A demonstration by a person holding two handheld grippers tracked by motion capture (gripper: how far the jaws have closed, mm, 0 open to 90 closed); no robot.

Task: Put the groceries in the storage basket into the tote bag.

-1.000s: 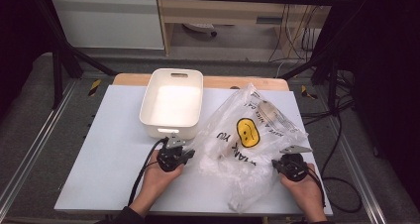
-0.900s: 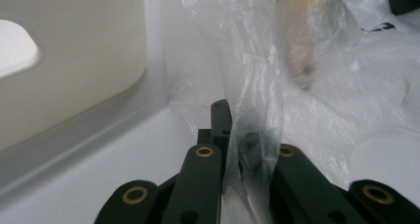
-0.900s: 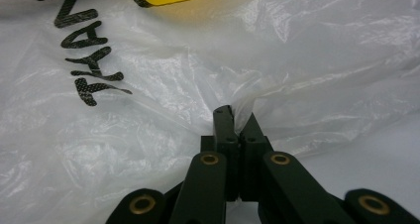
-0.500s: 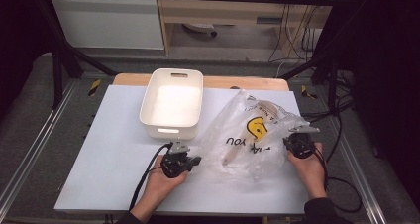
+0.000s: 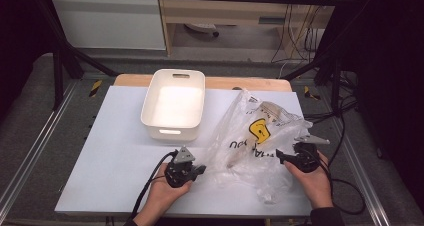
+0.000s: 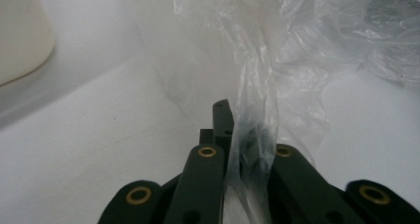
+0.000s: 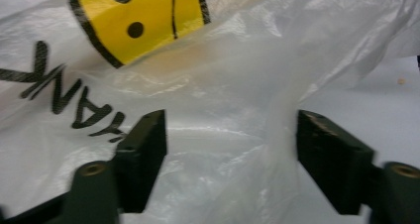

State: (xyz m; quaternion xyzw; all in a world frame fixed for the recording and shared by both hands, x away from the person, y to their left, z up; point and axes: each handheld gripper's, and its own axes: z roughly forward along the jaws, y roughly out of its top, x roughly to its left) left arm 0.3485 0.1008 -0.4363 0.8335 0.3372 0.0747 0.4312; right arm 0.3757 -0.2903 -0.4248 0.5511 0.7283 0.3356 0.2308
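High view: up above the near edge of the table (image 5: pixel 115 151), facing forward and down, whole top visible with the plastic bag (image 5: pixel 255 141) right of centre. Left gripper view: low, right against the bag (image 6: pixel 257 85). Right gripper view: close up on the bag's (image 7: pixel 198 85) yellow print. Shared across all three: the bag.

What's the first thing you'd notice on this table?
The crinkly clear plastic bag with a yellow smiley face sits right of the middle of the white table. The left hand-held gripper pinches its edge, while the right hand-held gripper has just opened beside it. Behind stands an empty white plastic tub.
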